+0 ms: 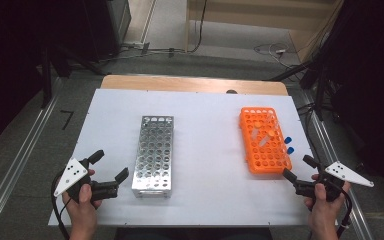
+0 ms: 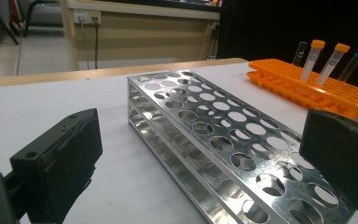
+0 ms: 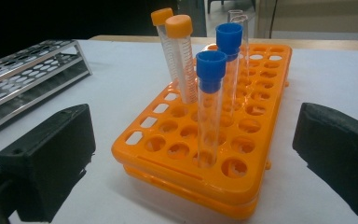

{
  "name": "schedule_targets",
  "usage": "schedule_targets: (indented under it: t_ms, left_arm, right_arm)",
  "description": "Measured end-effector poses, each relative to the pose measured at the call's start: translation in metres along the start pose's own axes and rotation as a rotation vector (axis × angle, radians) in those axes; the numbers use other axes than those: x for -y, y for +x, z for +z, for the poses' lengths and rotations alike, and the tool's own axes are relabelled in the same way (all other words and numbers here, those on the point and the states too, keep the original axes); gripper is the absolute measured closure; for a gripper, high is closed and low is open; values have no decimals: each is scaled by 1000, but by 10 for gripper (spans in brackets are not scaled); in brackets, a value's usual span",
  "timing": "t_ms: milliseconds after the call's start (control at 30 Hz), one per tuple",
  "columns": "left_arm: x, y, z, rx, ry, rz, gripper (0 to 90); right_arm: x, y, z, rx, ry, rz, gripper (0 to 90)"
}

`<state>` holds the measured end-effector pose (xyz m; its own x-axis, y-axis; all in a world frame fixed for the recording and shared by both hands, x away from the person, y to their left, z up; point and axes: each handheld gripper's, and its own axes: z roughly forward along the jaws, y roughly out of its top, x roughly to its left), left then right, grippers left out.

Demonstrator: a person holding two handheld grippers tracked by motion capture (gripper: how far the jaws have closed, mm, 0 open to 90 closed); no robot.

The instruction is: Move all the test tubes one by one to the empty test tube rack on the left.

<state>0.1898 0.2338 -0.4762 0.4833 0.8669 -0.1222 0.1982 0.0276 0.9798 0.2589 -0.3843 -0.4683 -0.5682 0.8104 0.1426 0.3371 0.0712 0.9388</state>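
Left claw: near the table's front edge on my left, jaws spread wide with nothing between them; in the left gripper view the two black jaws stand far apart at the bottom corners.
Right claw: near the front edge on my right, jaws also spread wide and holding nothing, pointed at the near end of the orange rack.
Hands: my left hand and right hand each wrap a claw's handle from the bottom of the high view.
Metal rack: lies lengthwise on the white table, just beside my left claw; its round holes look unfilled in the left gripper view.
Orange rack: lies lengthwise on the right side of the table, well apart from the metal rack, its near end just ahead of my right claw.
Blue-capped tubes: one blue-capped tube stands upright in the near part of the orange rack, a second stands just behind it.
Orange-capped tubes: two tubes lean side by side in the rack farther back, tilted to the left in the right gripper view.
Clear tube: an uncapped one stands behind the blue pair.
Floor: beyond the table's far wooden edge, with cables lying on it.
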Motion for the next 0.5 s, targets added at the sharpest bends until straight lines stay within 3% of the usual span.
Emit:
schedule_targets:
  t_ms: [167, 233, 267, 300, 333, 400, 433, 500]
  left_arm:
    - [0, -2, 1, 5, 10, -11, 0]
    - [-1, -3, 2, 9, 19, -15, 0]
    - [-1, -3, 2, 12, 22, -12, 0]
    - [-1, -4, 3, 14, 20, -14, 0]
    - [-1, -4, 3, 18, 20, -13, 0]
    - [-1, -5, 3, 21, 25, -8, 0]
    - [-1, -6, 3, 24, 25, -9, 0]
    - [-1, -6, 4, 28, 28, -8, 0]
  right_arm:
    - [-1, 0, 2, -18, 18, 6, 26]
    - [-4, 2, 4, 27, 30, 8, 75]
    - [-4, 2, 4, 27, 30, 8, 75]
    - [-4, 2, 3, 44, 34, 24, 176]
    - [-4, 2, 3, 44, 34, 24, 176]
    - [-3, -1, 4, 39, 39, 52, 268]
    - [-1, -3, 6, 41, 60, 64, 356]
    - [1, -6, 10, 47, 80, 72, 403]
